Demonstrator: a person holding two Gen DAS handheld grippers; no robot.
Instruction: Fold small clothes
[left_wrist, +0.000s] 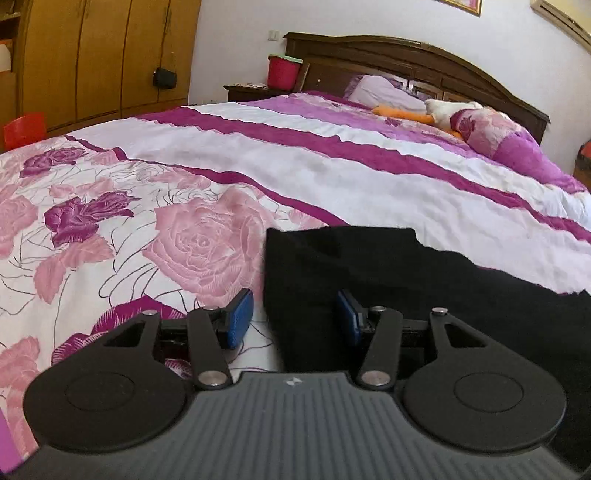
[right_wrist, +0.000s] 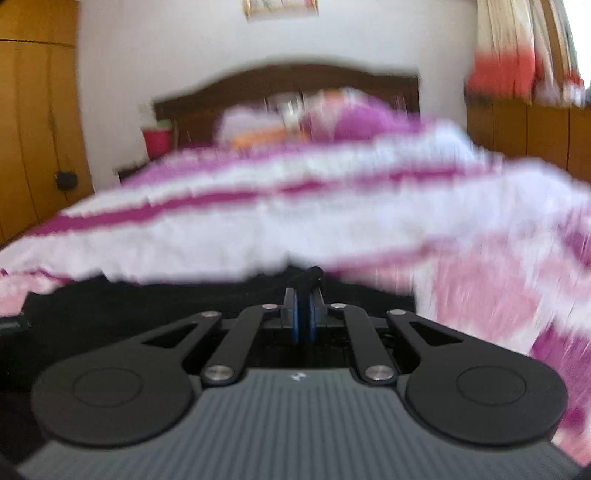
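Note:
A black garment (left_wrist: 388, 273) lies flat on the bed's floral bedspread (left_wrist: 147, 221). My left gripper (left_wrist: 295, 317) is open, low over the garment's near left edge; its left blue pad (left_wrist: 240, 317) is over the bedspread and its right one over the black cloth. In the right wrist view, which is motion-blurred, my right gripper (right_wrist: 303, 310) is shut on a bunched bit of the black garment (right_wrist: 312, 277). The rest of the cloth (right_wrist: 129, 306) spreads out to the left below it.
Pillows (left_wrist: 491, 129) and a white and orange plush toy (left_wrist: 424, 110) lie by the dark headboard (left_wrist: 406, 55). A red bucket (left_wrist: 282, 70) stands on a nightstand. Wooden wardrobes (left_wrist: 92, 55) line the left wall. A red stool (left_wrist: 26, 129) is at the left.

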